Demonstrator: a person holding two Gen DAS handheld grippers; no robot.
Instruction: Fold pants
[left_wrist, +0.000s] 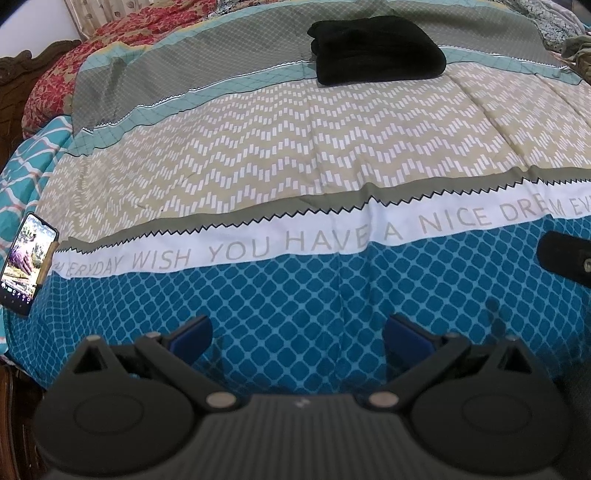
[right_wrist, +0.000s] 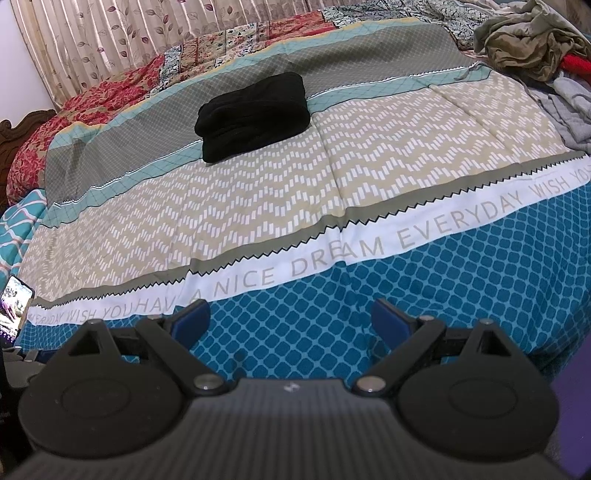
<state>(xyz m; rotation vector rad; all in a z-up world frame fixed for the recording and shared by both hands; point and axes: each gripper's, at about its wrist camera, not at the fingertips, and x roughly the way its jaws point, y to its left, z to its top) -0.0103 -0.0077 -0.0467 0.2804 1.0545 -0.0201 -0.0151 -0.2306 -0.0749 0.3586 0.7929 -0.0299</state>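
- Black pants (left_wrist: 376, 50) are lying folded into a compact bundle on the far part of the bedspread (left_wrist: 280, 155), straddling the grey and teal bands, well apart from both grippers.
- Left gripper (left_wrist: 297, 334) is hovering over the blue lattice band at the near edge of the bed; its jaws are spread wide and holding nothing.
- Right gripper (right_wrist: 291, 319) is sitting in the same posture over the same band, jaws wide apart and empty.
- Judging by the tidy bundle, the folding itself is looking finished or nearly so; the step in hand is probably a pull-back or a last check.
- If tidying is wanted: approaching low and level, pinching only the top layers at one edge, and pressing flat rather than dragging, so the stack is not sliding open.
- A heap of loose clothes (right_wrist: 535, 40) is lying at the far right of the bed; if another pair is coming from there, it should be laid on the open chevron area, clear of the finished bundle.
- A phone (left_wrist: 27, 262) with a lit screen is propped at the left edge; keep sweeps away from it.
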